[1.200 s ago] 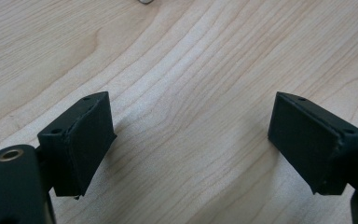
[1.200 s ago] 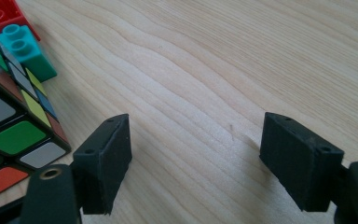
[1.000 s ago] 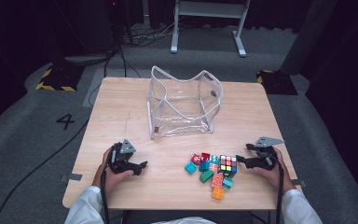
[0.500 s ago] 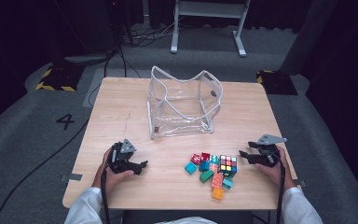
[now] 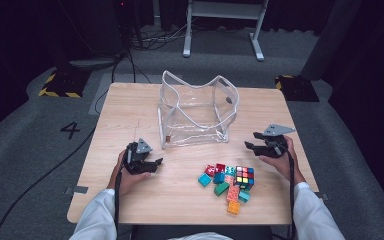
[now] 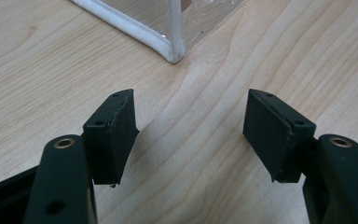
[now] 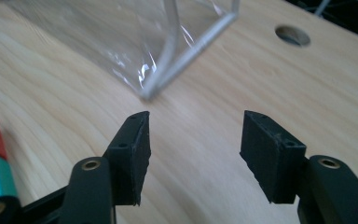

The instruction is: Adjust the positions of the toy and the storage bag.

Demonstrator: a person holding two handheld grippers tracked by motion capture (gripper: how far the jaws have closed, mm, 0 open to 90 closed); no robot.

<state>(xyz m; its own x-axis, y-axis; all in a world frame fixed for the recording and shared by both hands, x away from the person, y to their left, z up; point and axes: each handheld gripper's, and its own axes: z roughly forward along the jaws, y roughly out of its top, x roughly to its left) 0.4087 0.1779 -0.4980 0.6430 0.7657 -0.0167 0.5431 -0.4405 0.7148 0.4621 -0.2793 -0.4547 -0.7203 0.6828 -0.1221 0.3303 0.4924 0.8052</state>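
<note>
- The clear plastic bag (image 5: 198,111) stands open-mouthed at the centre of the high view, slightly above the middle, on the wooden table (image 5: 130,115). Its mouth faces up and its rim sags into a wavy outline.
- Below and right of it lies a heap of small toys: the colour cube (image 5: 244,177) at the right edge of the pile, and the toy bricks (image 5: 220,181) in red, teal, green and orange touching or just beside it.
- The left gripper (image 5: 150,164) sits at lower left of the high view with its jaws spread wide and nothing between them. In the left gripper view its pads (image 6: 116,135) frame bare wood, with the bag's white-edged bottom corner at the top of that frame.
- The right gripper (image 5: 250,146) is at right centre of the high view, jaws likewise wide apart and empty. The right gripper view shows the bag's near corner ahead, and a red and a teal brick at the left edge.
- Handling, as I judge it: the bag is light, floppy and slick, so its walls would buckle under a push; the stiffer piped edge or rim is the better place to pinch.
- The cube looks rigid and light, with smooth faces; take it across two opposite flat faces.
- The bricks are hard, small and light; grip across their short sides.
- The pile's long axis runs from upper left to lower right; the cube itself has no long axis.
</note>
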